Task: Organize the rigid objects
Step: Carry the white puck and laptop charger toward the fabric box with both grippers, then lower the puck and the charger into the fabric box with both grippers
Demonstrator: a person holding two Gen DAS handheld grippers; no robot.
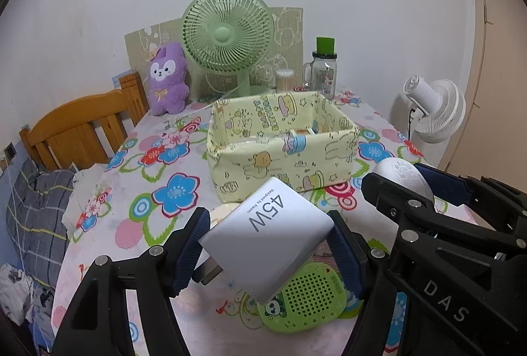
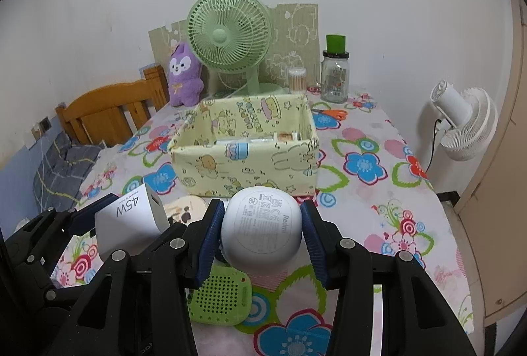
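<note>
The white charger [image 1: 266, 237], a squarish block printed "45W" in grey with a metal plug end at its lower left, is clamped tilted between the blue pads of the left gripper [image 1: 268, 249], raised above the table. Beside it, the right gripper [image 2: 260, 235] grips a rounded white earbud case [image 2: 262, 227], its flat face showing "Redmi" and small certification marks. Under both lies a green perforated speaker [image 2: 219, 300] with a panda sticker, resting on the flowered tablecloth [image 2: 378, 191]. Just beyond stands the pale yellow fabric box [image 2: 247, 165], cartoon-printed, with a few small items low inside that are hard to make out. Orange scissors [image 2: 331, 113] lie to the right of the box. At the back wall stand a purple plush [image 2: 183, 76], a green fan [image 2: 229, 36], a cotton-swab tub [image 2: 297, 79] and a glass jar [image 2: 334, 79] with a green cap
</note>
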